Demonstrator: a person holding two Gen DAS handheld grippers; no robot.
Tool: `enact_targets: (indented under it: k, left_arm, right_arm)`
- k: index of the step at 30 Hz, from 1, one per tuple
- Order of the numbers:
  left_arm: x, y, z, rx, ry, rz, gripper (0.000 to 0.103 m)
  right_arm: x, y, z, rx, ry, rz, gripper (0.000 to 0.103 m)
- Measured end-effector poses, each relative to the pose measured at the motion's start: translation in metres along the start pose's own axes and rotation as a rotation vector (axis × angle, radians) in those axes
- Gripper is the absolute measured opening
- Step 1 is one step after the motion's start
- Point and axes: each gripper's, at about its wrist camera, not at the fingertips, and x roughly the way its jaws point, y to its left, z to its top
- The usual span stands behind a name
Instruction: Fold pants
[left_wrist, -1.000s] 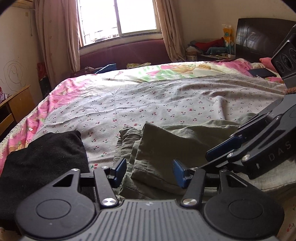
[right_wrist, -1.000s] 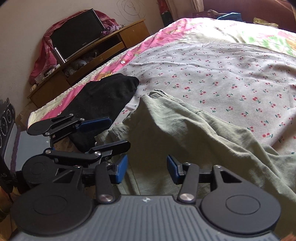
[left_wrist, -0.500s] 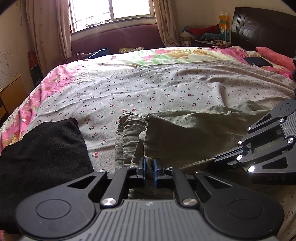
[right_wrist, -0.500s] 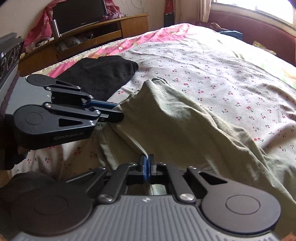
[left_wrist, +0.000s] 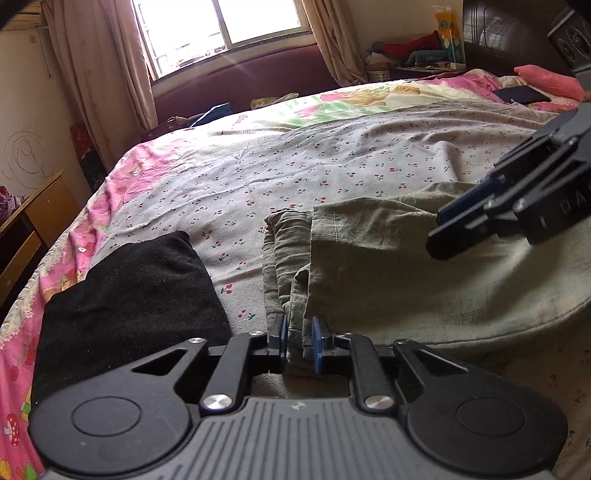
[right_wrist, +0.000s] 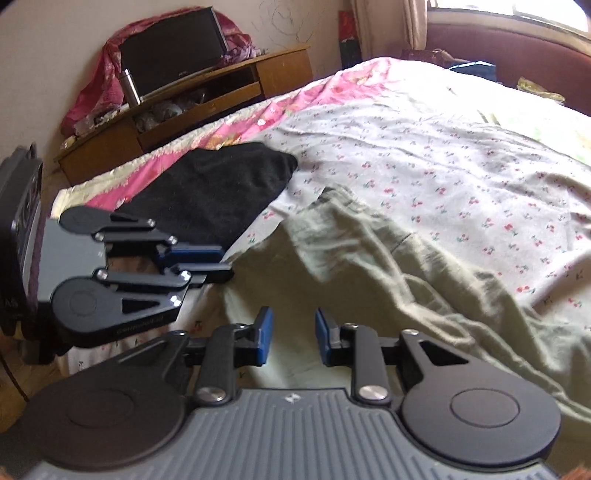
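The olive-green pants (left_wrist: 388, 266) lie rumpled on the cherry-print bedsheet (left_wrist: 295, 166), also in the right wrist view (right_wrist: 388, 280). My left gripper (left_wrist: 298, 341) is nearly shut, its blue pads pinching a bunched edge of the pants at the near side. My right gripper (right_wrist: 291, 338) is open with the pads apart, just above the pants fabric and holding nothing. It shows in the left wrist view (left_wrist: 465, 225) at the right, over the pants. The left gripper shows in the right wrist view (right_wrist: 207, 264) at the left.
A folded black garment (left_wrist: 129, 295) lies on the bed left of the pants, also in the right wrist view (right_wrist: 214, 188). A wooden TV stand (right_wrist: 192, 99) stands beyond the bed edge. A pink pillow (left_wrist: 546, 77) and dark headboard are far right.
Both grippers closed on the pants edge half a second ago. Now the right gripper has opened and let go, while the left stays pinched on the fabric.
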Motion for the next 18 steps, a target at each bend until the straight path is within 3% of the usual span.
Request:
enact_targets:
  k: [4, 7, 9, 14, 18]
  left_arm:
    - [-0.013, -0.012, 0.010, -0.019, -0.106, 0.003, 0.031]
    - [-0.005, -0.025, 0.015, -0.067, -0.114, -0.077, 0.035]
    - [0.008, -0.037, 0.013, -0.056, -0.072, -0.104, 0.035]
    - [0.019, -0.030, 0.013, -0.112, -0.012, -0.120, 0.036]
    - [0.029, -0.019, 0.009, -0.192, 0.036, -0.135, 0.036]
  right_arm:
    - [0.007, -0.051, 0.028, 0.094, -0.068, -0.061, 0.042]
    - [0.028, -0.077, 0.034, 0.178, -0.008, -0.114, 0.038]
    - [0.035, -0.077, 0.030, 0.164, 0.034, -0.077, 0.035]
    - [0.044, -0.054, 0.015, 0.094, 0.119, 0.166, 0.035]
    - [0.052, -0.043, 0.017, 0.022, 0.123, 0.214, 0.035]
